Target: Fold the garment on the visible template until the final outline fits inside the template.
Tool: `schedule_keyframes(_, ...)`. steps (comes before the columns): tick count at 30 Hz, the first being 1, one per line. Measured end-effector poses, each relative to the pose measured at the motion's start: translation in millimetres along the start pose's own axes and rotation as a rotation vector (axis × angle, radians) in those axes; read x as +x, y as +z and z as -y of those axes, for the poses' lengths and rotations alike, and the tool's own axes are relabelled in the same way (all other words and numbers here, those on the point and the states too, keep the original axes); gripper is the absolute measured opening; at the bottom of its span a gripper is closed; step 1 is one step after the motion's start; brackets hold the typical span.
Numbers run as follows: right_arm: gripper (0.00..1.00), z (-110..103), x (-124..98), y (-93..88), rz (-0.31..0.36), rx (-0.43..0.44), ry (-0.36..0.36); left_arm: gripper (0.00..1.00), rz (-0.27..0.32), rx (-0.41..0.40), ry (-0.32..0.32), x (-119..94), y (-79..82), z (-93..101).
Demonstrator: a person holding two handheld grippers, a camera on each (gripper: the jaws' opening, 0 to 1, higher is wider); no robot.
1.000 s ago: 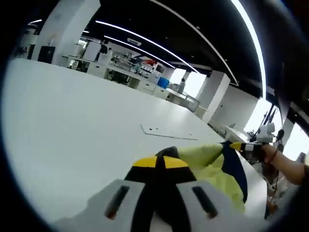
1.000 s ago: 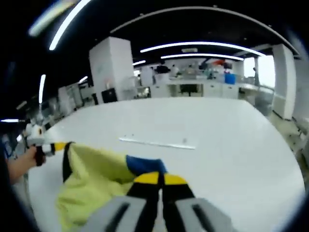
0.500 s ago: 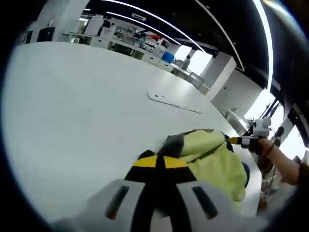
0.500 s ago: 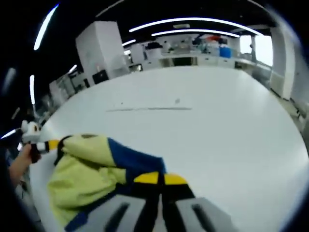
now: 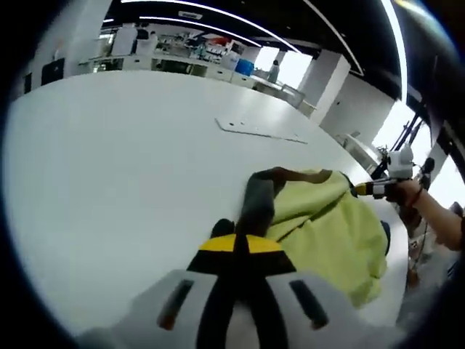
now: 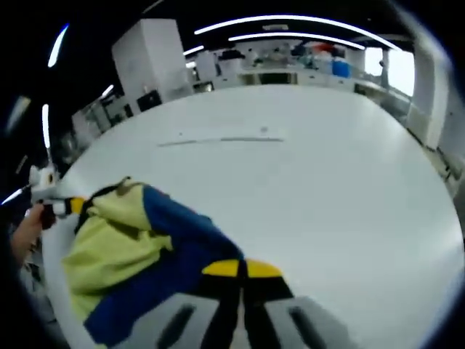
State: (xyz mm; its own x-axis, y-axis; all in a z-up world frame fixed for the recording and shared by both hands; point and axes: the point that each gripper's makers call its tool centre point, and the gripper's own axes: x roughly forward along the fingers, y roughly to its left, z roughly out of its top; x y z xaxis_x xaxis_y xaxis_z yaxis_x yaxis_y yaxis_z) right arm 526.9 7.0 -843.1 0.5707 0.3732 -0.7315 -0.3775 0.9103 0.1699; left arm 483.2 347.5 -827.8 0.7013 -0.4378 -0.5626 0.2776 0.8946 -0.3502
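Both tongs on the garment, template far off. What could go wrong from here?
1. The yellow-and-blue garment is bunched near the table edge; part may slide off.
2. The template lies well beyond the garment, so it probably needs carrying over, and folds may land outside the outline.
3. The left tongs and right tongs each pinch just an edge; the fabric could slip or stay rumpled.

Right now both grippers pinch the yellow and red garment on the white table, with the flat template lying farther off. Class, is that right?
Not quite: the garment is yellow and blue, not red, as the right gripper view shows. The rest holds: the right gripper and the left gripper pinch it on the white table, with the flat template farther off.
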Motion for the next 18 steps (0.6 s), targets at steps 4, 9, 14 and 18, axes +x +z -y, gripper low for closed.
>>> schedule_keyframes(4,0.0,-2.8,-9.4,7.8,-0.003,-0.012,0.022,0.18,0.038,0.117,0.028,-7.6,15.4,-4.1)
schedule_keyframes(9,0.18,-16.2,-28.8,28.1,0.054,-0.025,0.061,0.32,0.09,0.175,0.024,-18.4,37.0,1.7)
schedule_keyframes(14,0.21,-23.0,-24.9,70.2,0.152,0.004,0.093,0.34,0.17,0.125,0.013,-9.5,60.7,8.9)
schedule_keyframes(18,0.22,-29.4,-9.0,67.6,0.096,-0.019,0.086,0.31,0.191,0.072,0.027,7.6,69.9,4.0)
